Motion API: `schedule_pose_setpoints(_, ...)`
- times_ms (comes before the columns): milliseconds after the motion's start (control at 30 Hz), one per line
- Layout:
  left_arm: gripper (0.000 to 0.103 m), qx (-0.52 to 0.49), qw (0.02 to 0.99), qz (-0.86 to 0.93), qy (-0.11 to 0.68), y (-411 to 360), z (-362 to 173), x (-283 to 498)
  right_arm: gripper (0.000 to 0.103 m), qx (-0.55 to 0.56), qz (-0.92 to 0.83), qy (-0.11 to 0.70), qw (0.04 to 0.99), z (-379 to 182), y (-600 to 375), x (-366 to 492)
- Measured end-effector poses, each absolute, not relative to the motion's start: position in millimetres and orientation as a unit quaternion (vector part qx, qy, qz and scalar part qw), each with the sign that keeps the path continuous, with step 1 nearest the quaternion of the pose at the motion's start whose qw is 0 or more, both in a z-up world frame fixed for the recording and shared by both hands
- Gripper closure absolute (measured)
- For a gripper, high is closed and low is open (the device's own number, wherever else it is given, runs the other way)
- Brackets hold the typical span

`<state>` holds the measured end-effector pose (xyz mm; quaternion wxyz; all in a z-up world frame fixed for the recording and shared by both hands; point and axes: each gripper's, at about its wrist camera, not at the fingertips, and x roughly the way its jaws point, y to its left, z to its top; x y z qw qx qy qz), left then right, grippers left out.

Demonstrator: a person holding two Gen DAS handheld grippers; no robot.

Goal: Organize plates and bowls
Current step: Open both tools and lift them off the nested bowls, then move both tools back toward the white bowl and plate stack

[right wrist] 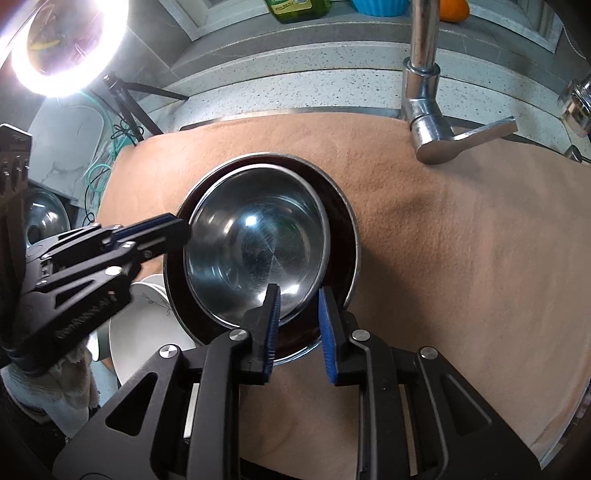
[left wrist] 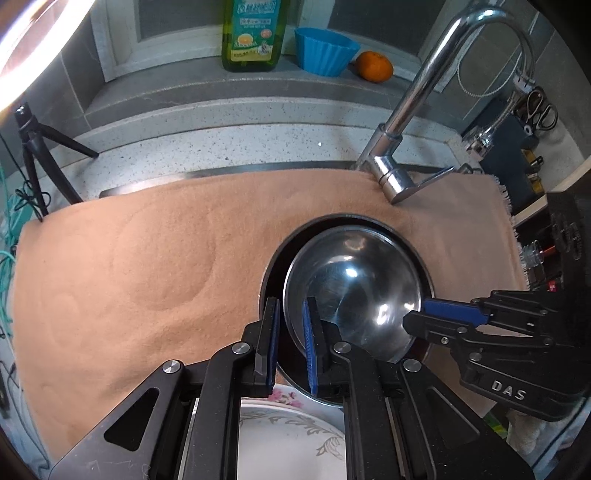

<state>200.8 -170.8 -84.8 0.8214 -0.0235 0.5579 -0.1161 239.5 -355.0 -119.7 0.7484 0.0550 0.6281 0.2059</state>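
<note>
A small steel bowl [left wrist: 358, 291] [right wrist: 258, 240] sits tilted inside a larger dark steel bowl [left wrist: 273, 258] [right wrist: 343, 210] on a tan towel. My left gripper [left wrist: 291, 332] is open, its fingers straddling the small bowl's near-left rim; it shows from the side in the right wrist view [right wrist: 177, 229]. My right gripper [right wrist: 299, 321] is open, its fingers straddling the rims of both bowls; it shows in the left wrist view [left wrist: 424, 312]. A white floral plate [left wrist: 291, 435] [right wrist: 144, 332] lies below the left gripper.
The tan towel [left wrist: 147, 258] [right wrist: 461, 258] covers the sink. A chrome faucet [left wrist: 399, 147] [right wrist: 424, 92] stands behind the bowls. On the sill are a soap bottle [left wrist: 255, 33], a blue cup [left wrist: 325, 50] and an orange [left wrist: 375, 66]. A tripod [left wrist: 33, 155] stands left. Another steel bowl [right wrist: 44, 218] sits far left.
</note>
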Motion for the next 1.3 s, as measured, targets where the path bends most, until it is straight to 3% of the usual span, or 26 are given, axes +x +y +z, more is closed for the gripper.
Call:
schedule_pose_setpoints(433, 0.092, -0.106, 0.87, -0.088, 0.474, -47.9, -9.0, 135.5, 0.08, 0.109, 0.22, 0.579, 0.777, -75.4, -365.6, 212.9)
schedule_pose_setpoints(567, 0.092, -0.138, 0.873, -0.046, 0.465, 4.1, -6.5, 103.0, 0.059, 0.121, 0.251, 0.557, 0.783, -56.6, -347.8, 199.3)
schedule_pose_setpoints(900, 0.092, -0.204, 0.861, 0.044, 0.463, 91.0, -31.4, 25.2, 0.059, 0.06, 0.324, 0.519, 0.789, -33.2, -255.4, 156.7)
schedule_pose_setpoints(1100, 0.092, -0.237, 0.844, 0.062, 0.477, 107.9, -57.9, -0.8, 0.058, 0.019, 0.36, 0.505, 0.784, -31.7, -205.1, 132.4)
schedule_pose_setpoints(1167, 0.092, -0.246, 0.839, 0.065, 0.482, 110.9, -67.6, -7.9, 0.052, 0.023, 0.371, 0.503, 0.78, -33.2, -191.1, 126.4)
schedule_pose_setpoints(1300, 0.092, -0.269, 0.824, 0.058, 0.495, 112.1, -86.5, -19.6, 0.051, 0.043, 0.394, 0.497, 0.772, -36.1, -171.6, 116.9)
